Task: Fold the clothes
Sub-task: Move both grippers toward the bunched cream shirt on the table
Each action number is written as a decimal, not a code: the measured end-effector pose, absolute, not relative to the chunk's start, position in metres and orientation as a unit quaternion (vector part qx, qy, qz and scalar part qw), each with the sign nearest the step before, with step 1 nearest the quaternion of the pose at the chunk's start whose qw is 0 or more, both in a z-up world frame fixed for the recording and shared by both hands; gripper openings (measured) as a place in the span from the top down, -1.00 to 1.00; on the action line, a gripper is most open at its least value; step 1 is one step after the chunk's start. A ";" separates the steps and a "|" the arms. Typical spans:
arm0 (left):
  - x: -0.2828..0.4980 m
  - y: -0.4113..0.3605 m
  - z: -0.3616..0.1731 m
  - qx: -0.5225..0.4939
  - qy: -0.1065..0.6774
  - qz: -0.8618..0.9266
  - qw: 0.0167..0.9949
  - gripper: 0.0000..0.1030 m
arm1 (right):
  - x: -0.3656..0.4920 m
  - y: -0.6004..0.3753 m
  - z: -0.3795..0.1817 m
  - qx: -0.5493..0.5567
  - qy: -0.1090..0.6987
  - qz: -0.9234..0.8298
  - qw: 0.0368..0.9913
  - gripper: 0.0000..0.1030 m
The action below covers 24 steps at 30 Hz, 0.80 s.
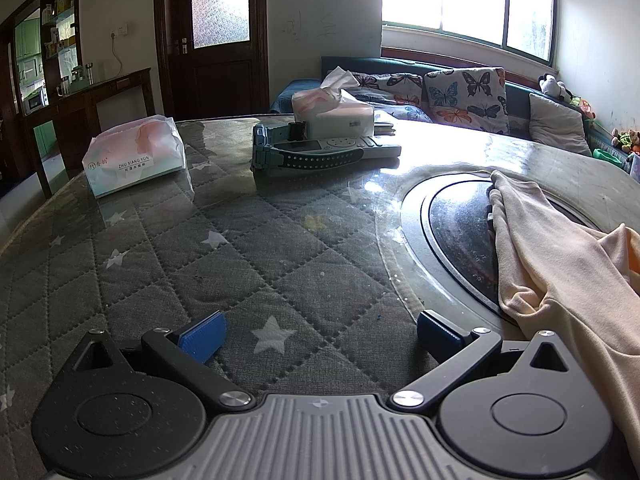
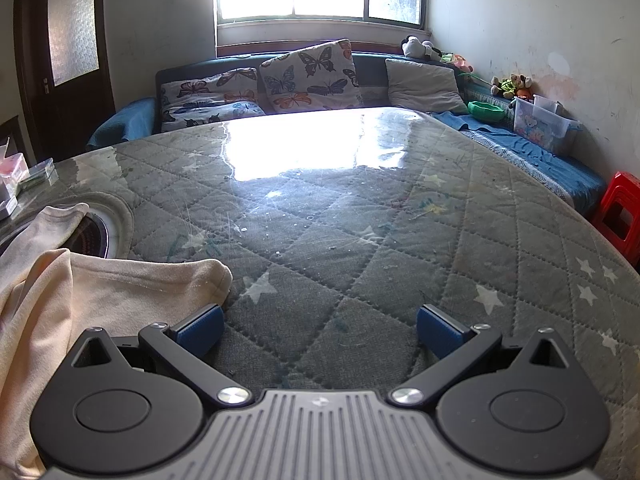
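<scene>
A cream-coloured garment (image 1: 560,272) lies rumpled on the glass-topped table, at the right of the left wrist view and partly over the round dark inset (image 1: 460,232). It also shows at the left of the right wrist view (image 2: 92,292). My left gripper (image 1: 320,336) is open and empty over the quilted table cover, with the garment just right of its right finger. My right gripper (image 2: 320,330) is open and empty, its left finger (image 2: 200,330) next to the garment's edge.
Two tissue packs (image 1: 136,160) (image 1: 332,110), a remote and a blue-grey strap (image 1: 304,154) lie at the far side of the table. A sofa with butterfly cushions (image 2: 308,76) runs behind. A red stool (image 2: 620,208) stands at the right.
</scene>
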<state>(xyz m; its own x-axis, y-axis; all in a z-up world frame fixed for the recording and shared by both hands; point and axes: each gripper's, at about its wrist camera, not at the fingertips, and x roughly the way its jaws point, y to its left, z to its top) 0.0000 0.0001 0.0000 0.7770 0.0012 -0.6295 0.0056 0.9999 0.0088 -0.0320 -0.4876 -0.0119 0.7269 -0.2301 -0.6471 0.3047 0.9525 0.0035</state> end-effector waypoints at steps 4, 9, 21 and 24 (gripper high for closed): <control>0.000 0.001 0.000 0.006 0.336 0.000 0.942 -1.00 | -0.033 -0.487 -0.011 0.038 0.343 -0.150 0.926 -1.00; -0.001 -0.004 0.001 0.004 0.339 0.017 0.941 -1.00 | -0.035 -0.491 -0.008 0.046 0.343 -0.146 0.927 -1.00; -0.022 -0.022 0.007 -0.001 0.362 0.048 0.931 -1.00 | -0.048 -0.486 -0.007 0.043 0.343 -0.128 0.930 -1.00; -0.027 -0.029 0.009 0.004 0.365 0.044 0.930 -1.00 | -0.052 -0.484 -0.006 0.042 0.344 -0.123 0.930 -1.00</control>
